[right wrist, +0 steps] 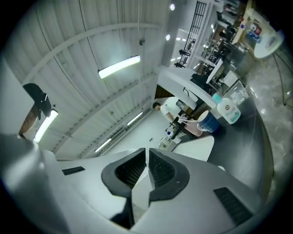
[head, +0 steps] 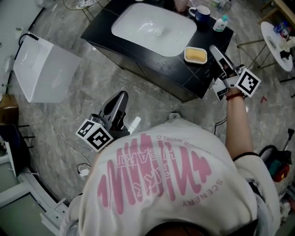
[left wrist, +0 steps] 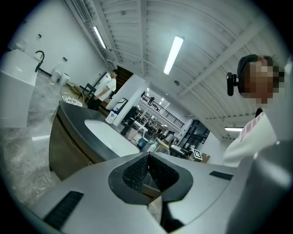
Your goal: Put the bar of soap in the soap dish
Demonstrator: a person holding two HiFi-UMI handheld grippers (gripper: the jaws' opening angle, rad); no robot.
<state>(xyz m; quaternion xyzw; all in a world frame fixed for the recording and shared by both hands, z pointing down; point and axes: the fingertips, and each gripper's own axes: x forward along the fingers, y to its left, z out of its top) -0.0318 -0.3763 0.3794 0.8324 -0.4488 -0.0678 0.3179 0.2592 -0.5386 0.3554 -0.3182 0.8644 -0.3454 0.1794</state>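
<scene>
soap (head: 196,56) in dish (head: 185,54), right of sink (head: 138,28)

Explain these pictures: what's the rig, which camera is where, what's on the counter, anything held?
No robot here: a person holds a two-jaw gripper in each hand. The head view looks down from the person's head. The other two cameras ride on the grippers and look along their jaws. The left gripper and right gripper are both shut and empty. On the black counter are a white sink, a mug, a bottle and a soap dish holding the yellow soap.
</scene>
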